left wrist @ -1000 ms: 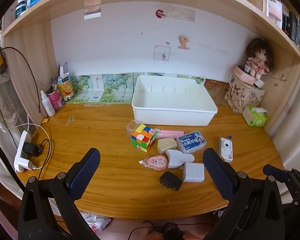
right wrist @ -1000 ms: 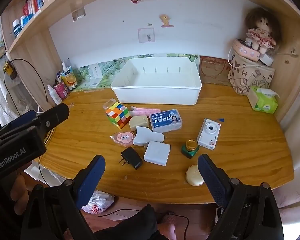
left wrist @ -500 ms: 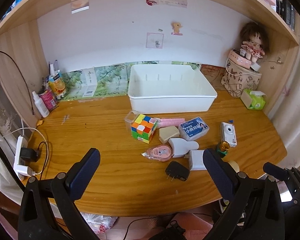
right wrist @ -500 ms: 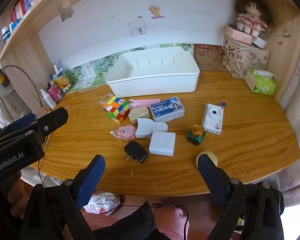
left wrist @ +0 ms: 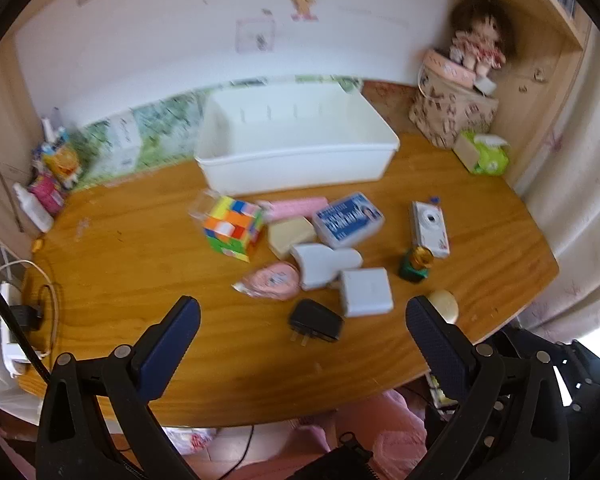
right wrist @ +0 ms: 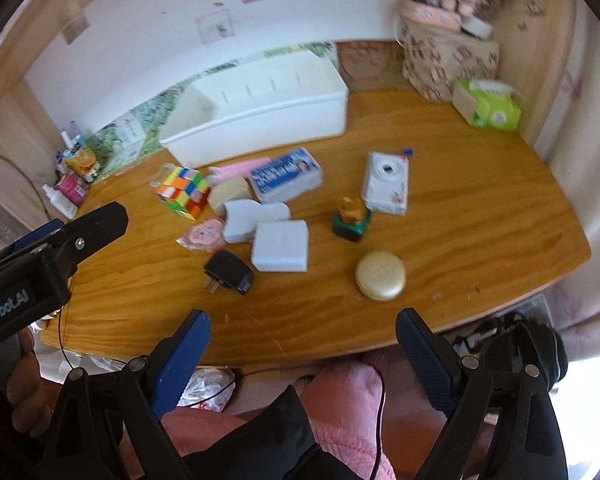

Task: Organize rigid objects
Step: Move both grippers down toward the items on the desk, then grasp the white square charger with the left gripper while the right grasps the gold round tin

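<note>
An empty white bin (left wrist: 296, 148) (right wrist: 260, 120) stands at the back of the wooden desk (left wrist: 140, 248). In front of it lie a colour cube (left wrist: 232, 228) (right wrist: 183, 192), a blue-white box (left wrist: 348, 219) (right wrist: 286, 175), a white camera (left wrist: 430, 228) (right wrist: 386, 184), a green jar with gold cap (left wrist: 416, 265) (right wrist: 351, 218), a gold round compact (right wrist: 380, 276), a white square adapter (left wrist: 366, 292) (right wrist: 281, 246), a black plug (left wrist: 315, 326) (right wrist: 229, 273) and a pink tape (left wrist: 270, 281). My left gripper (left wrist: 300, 316) is open and empty above the desk's front. My right gripper (right wrist: 302, 332) is open and empty at the front edge.
Bottles and tubes (left wrist: 48, 184) crowd the back left corner. A patterned bag with a doll (left wrist: 456, 112) and a green tissue box (left wrist: 484, 152) stand at the back right. A power strip with cables (left wrist: 12, 332) lies at the left edge. The left gripper's body (right wrist: 40, 264) shows left in the right wrist view.
Both grippers have tilted down and moved closer over the desk, so the objects look larger and the shelf has left view. Both stay open. No object has moved.
</note>
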